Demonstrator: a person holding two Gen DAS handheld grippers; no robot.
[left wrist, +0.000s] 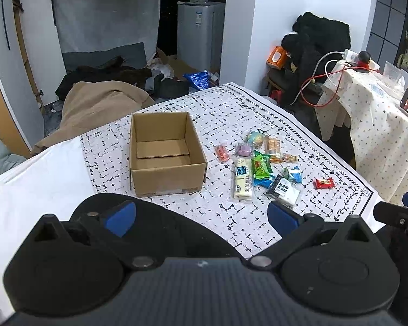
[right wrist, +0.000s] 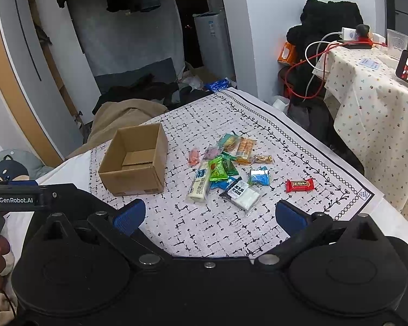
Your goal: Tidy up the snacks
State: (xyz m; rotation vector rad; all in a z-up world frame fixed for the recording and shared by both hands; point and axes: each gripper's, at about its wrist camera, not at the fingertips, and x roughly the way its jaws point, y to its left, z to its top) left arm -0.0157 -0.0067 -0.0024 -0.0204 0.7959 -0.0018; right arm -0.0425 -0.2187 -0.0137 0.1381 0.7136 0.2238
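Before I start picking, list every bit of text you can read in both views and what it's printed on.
"GenRobot.AI": white lettering on the black body of the left tongs, seen in the right wrist view.
Black-and-white snack packet: large characters, too blurred to read.
Cream snack packet: print unreadable.
Red snack packet: label too small.
Tablecloth corner tag: unreadable.
Cardboard box: no text visible.
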